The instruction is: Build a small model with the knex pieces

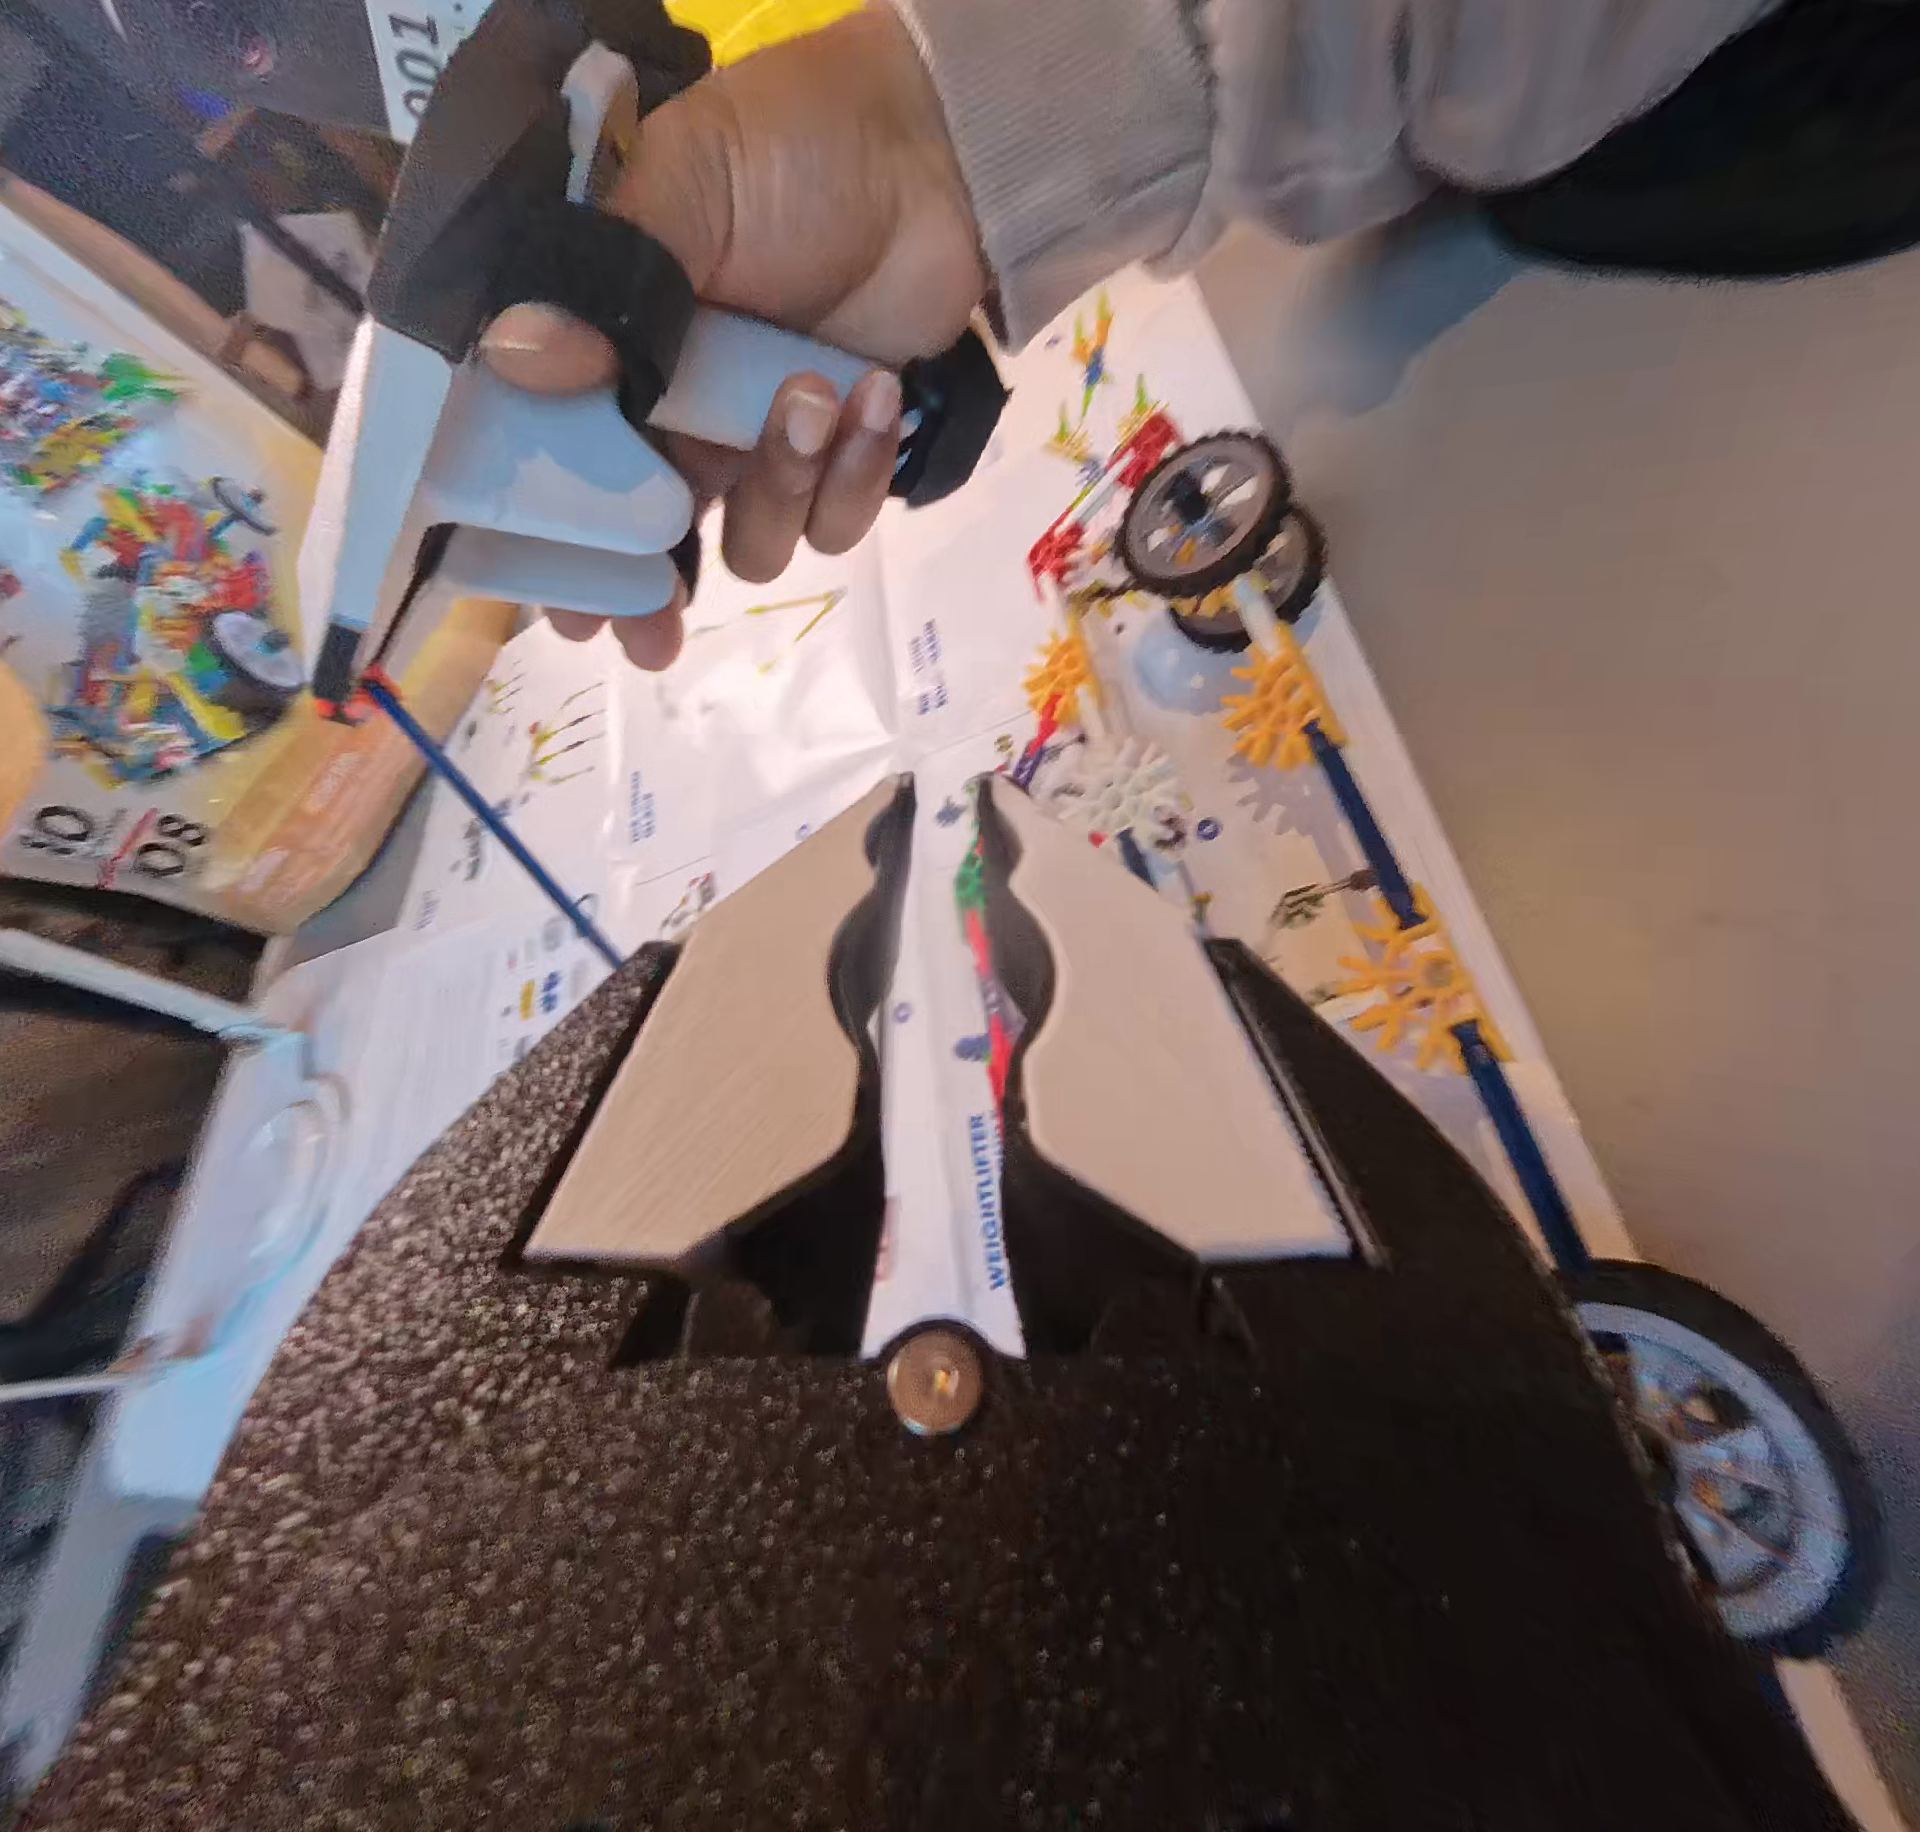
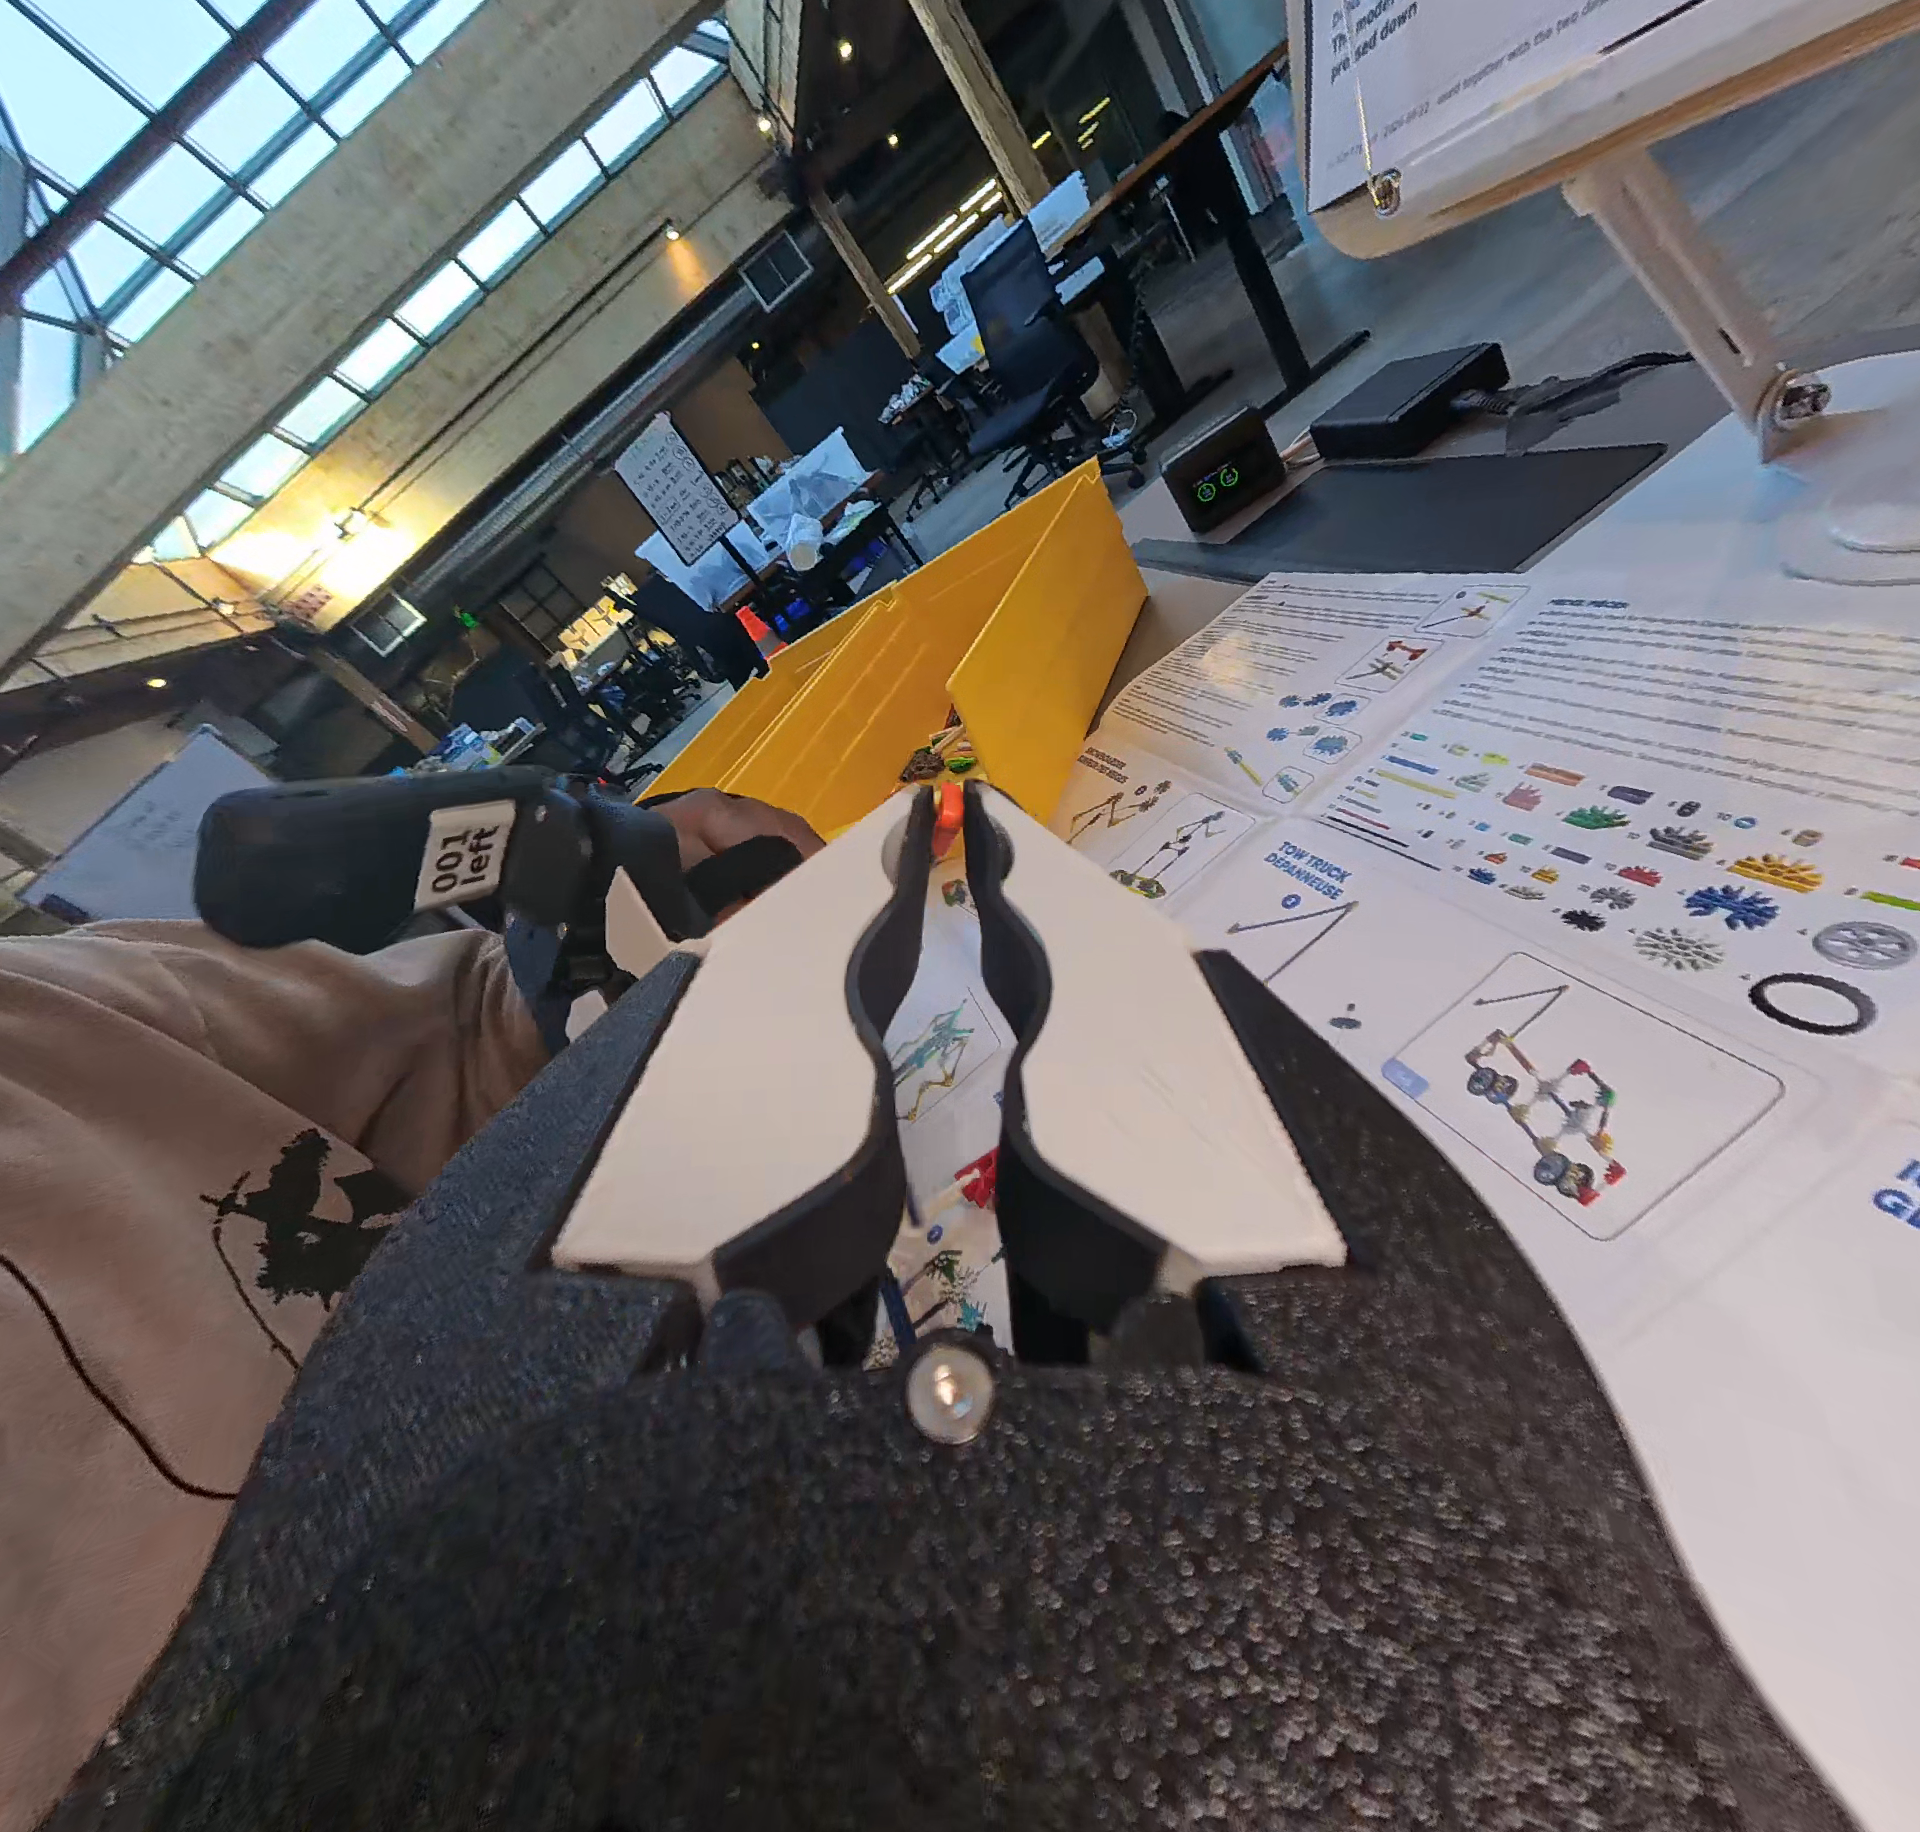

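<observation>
Right gripper pinches small orange connector, blue rod attached, above instruction sheet. Left gripper jaws narrowly apart, empty, over sheet. Wheeled toy frame at sheet's edge; yellow bin beyond.

Left wrist view motion-blurred throughout. Toy box at left edge: cut off, artwork smeared. Wheeled rod model on right: near wheel partly behind hand-held gripper body. Blue rod: near end hidden behind left hand-held gripper.

Right wrist view: orange piece at right hand-held gripper tips, mostly hidden, shape unclear. Yellow bin contents too small to tell.
</observation>
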Available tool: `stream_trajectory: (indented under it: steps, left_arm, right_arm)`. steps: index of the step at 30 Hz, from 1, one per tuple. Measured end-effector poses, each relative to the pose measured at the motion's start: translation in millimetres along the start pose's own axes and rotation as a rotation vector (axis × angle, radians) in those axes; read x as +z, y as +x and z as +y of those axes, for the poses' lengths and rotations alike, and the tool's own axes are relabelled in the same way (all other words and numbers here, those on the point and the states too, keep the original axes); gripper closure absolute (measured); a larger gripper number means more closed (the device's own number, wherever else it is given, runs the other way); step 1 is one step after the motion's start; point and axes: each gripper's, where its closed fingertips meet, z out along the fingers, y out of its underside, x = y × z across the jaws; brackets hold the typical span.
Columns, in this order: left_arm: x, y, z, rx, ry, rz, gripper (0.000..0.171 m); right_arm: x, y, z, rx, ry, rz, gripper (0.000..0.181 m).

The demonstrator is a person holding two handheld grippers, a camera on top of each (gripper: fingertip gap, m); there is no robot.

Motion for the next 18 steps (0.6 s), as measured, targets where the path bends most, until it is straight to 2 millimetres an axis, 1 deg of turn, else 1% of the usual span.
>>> stream_trajectory:
  steps: [1,2,3,4,5,6,7,9,10,12,14,16,17,18]
  left_arm:
    - [-6,4,-9,-0.060,0.067,0.055,0.150]
    - [-15,1,-21,-0.131,0.152,0.085,0.145]
    - [-26,-8,-33,-0.205,0.245,0.095,0.145]
    - [-39,-19,-43,-0.280,0.331,0.087,0.147]
    - [-49,-36,-46,-0.360,0.393,0.046,0.150]
    - [-55,-52,-43,-0.439,0.420,-0.004,0.151]
    - [-56,-60,-36,-0.505,0.418,-0.010,0.146]
    - [-48,-60,-21,-0.592,0.362,0.032,0.140]
    - [-43,-57,-18,-0.608,0.349,0.053,0.143]
    - [-36,-45,-20,-0.610,0.334,0.115,0.169]
    - [-33,-41,-20,-0.594,0.319,0.127,0.170]
    - [-37,-41,-24,-0.597,0.340,0.144,0.171]
    - [-41,-41,-28,-0.586,0.362,0.151,0.171]
    - [-43,-40,-32,-0.559,0.369,0.152,0.171]
  right_arm:
    - [-1,-3,-2,-0.006,0.006,-0.013,0.179]
    - [-2,-6,-3,-0.023,0.005,-0.019,0.180]
    - [-2,-9,-3,-0.047,-0.005,-0.023,0.179]
    - [-1,-14,-2,-0.064,-0.012,-0.041,0.180]
    - [1,-20,-2,-0.080,-0.014,-0.058,0.180]
    - [3,-27,0,-0.093,-0.024,-0.082,0.180]
    - [7,-35,3,-0.100,-0.038,-0.109,0.180]
    - [14,-49,11,-0.124,-0.070,-0.150,0.180]
    - [18,-55,15,-0.134,-0.084,-0.169,0.180]
    - [23,-67,22,-0.153,-0.112,-0.208,0.180]
    - [24,-73,26,-0.183,-0.130,-0.220,0.180]
    - [22,-77,24,-0.227,-0.128,-0.232,0.180]
    - [20,-83,22,-0.215,-0.128,-0.260,0.180]
    - [18,-86,21,-0.163,-0.142,-0.280,0.181]
